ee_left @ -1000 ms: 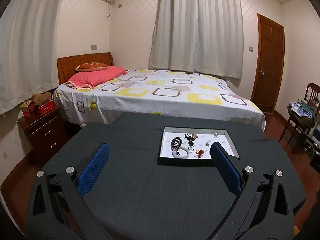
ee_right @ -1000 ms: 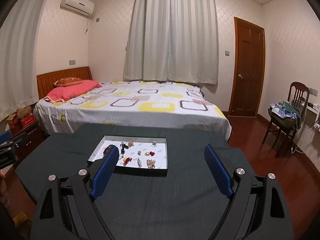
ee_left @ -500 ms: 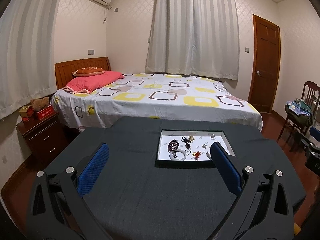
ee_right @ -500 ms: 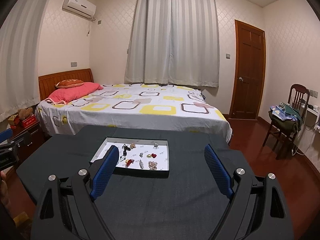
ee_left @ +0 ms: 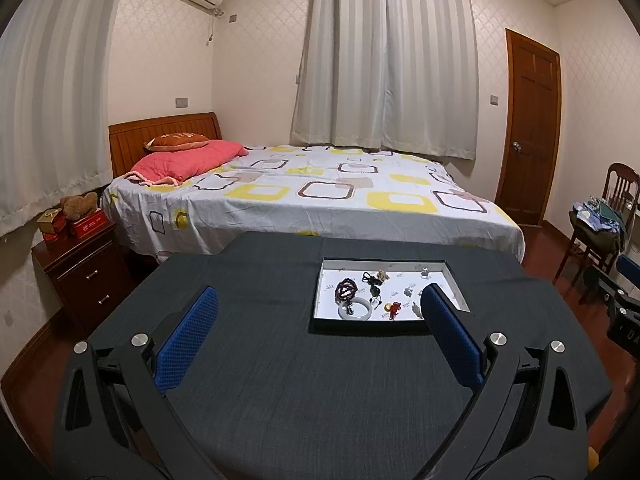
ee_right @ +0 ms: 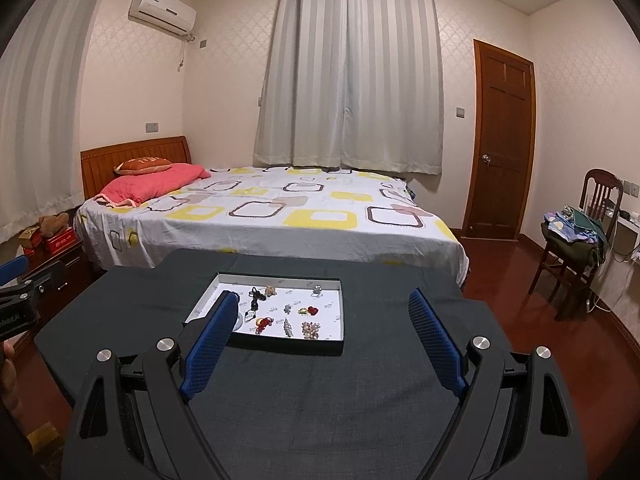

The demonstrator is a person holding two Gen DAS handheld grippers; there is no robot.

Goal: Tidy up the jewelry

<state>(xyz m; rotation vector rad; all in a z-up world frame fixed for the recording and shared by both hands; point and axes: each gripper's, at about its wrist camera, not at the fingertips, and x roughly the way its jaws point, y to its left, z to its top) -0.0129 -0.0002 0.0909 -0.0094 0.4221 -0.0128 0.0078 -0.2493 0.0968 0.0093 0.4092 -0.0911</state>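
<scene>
A shallow black tray with a white floor lies on the dark cloth table. In it are several small jewelry pieces: a dark bead bracelet, a pale bangle, a black cord pendant, a red charm, a red and gold brooch and a pearl cluster. My left gripper is open and empty, held above the table short of the tray. My right gripper is open and empty too; its left finger hides the tray's near left part.
A bed with a patterned sheet stands just behind the table. A wooden nightstand is at the left. A chair piled with clothes and a wooden door are at the right. Red-brown floor surrounds the table.
Both views have tilted up and pulled back a little: the tray sits lower and smaller in frame and more wall and ceiling shows. Both grippers stayed open.
</scene>
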